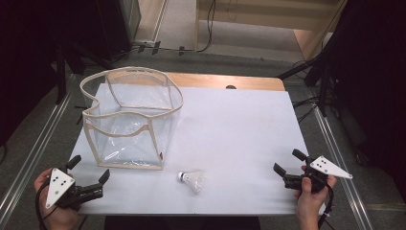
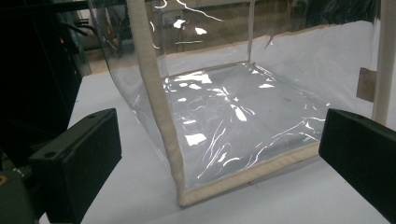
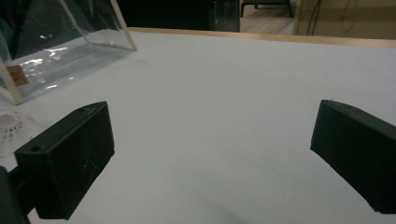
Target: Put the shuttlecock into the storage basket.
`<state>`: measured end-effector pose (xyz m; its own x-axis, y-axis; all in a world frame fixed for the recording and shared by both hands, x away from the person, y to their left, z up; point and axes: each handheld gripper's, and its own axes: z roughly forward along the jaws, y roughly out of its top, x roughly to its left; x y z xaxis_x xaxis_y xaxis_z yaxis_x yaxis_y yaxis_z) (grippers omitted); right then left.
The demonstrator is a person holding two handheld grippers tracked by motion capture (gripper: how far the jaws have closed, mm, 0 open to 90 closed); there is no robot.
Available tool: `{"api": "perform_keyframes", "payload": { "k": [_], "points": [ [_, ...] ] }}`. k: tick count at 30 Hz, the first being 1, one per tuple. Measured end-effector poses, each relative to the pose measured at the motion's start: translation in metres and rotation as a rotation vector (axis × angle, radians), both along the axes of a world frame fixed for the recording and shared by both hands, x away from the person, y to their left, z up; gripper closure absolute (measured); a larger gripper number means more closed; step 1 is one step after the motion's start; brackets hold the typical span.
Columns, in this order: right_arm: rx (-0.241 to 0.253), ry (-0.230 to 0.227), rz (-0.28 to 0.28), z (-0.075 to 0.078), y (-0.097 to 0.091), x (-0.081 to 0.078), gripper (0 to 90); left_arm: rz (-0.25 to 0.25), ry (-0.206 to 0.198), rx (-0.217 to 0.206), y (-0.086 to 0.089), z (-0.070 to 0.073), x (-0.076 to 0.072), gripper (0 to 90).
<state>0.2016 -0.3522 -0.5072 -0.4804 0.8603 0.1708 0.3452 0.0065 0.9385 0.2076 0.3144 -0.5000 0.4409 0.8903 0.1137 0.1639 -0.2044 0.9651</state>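
A clear plastic bag (image 1: 129,120) with beige trim stands open-topped on the left half of the white table (image 1: 239,120). A white shuttlecock (image 1: 192,178) lies on its side near the front edge, just right of the bag. My left gripper (image 1: 90,168) is open at the front left, its jaws facing the bag's near corner (image 2: 173,140) with nothing between them. My right gripper (image 1: 288,161) is open at the front right, over bare table. In the right gripper view the open gripper (image 3: 210,149) faces the bag (image 3: 56,51), and the shuttlecock (image 3: 9,128) sits at the left edge.
A strip of wooden tabletop (image 1: 230,81) shows behind the white sheet. Dark stands (image 1: 316,67) and cables (image 1: 306,103) crowd the floor at the back right, and another stand (image 1: 60,72) is at the left. Metal rails (image 1: 43,139) run along both sides.
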Motion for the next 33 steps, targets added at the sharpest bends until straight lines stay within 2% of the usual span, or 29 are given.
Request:
{"api": "perform_keyframes", "payload": {
  "k": [4,8,9,12,14,17,18,21,22,24,25,26,27,33],
  "points": [
    [-0.01,-0.013,0.049,0.007,0.006,0.001,0.0,0.005,-0.002,0.002,-0.001,0.0,0.0,0.0],
    [-0.04,-0.044,0.057,0.012,0.015,0.003,0.0,0.003,-0.003,0.006,-0.002,-0.001,0.0,0.0],
    [-0.044,-0.053,0.078,0.015,0.021,0.005,0.0,0.002,-0.004,0.008,-0.002,-0.001,0.0,0.0],
    [-0.054,-0.046,0.114,0.021,0.028,0.006,0.0,0.001,-0.005,0.008,-0.002,-0.001,0.0,0.0],
    [-0.057,-0.038,0.118,0.023,0.031,0.006,0.0,0.002,-0.004,0.007,-0.002,-0.001,0.0,0.0],
    [-0.012,-0.029,0.199,0.033,0.042,0.009,0.0,0.001,-0.004,0.006,-0.002,-0.001,0.0,0.0],
    [-0.011,-0.027,0.217,0.035,0.046,0.01,0.0,0.001,-0.004,0.006,-0.002,-0.001,0.0,0.0],
    [-0.015,-0.024,0.252,0.04,0.054,0.013,0.0,0.002,-0.003,0.006,-0.002,-0.001,0.0,0.0],
    [-0.038,-0.02,0.284,0.044,0.064,0.017,0.0,0.001,-0.003,0.002,-0.002,-0.001,0.0,0.0],
    [-0.048,-0.016,0.307,0.046,0.072,0.02,0.0,0.001,-0.003,0.0,-0.002,-0.001,0.0,0.0],
    [-0.039,-0.011,0.336,0.047,0.077,0.022,0.0,0.0,-0.004,-0.001,-0.001,-0.001,0.0,0.0],
    [-0.039,-0.011,0.336,0.047,0.077,0.022,0.0,0.0,-0.004,-0.001,-0.001,-0.001,0.0,0.0],
    [-0.018,-0.01,0.381,0.05,0.083,0.026,0.0,-0.002,-0.004,-0.002,-0.001,-0.001,0.0,0.0],
    [-0.063,0.0,0.452,0.056,0.105,0.032,0.0,0.0,-0.002,-0.012,-0.001,-0.001,0.0,0.0]
  ]
}}
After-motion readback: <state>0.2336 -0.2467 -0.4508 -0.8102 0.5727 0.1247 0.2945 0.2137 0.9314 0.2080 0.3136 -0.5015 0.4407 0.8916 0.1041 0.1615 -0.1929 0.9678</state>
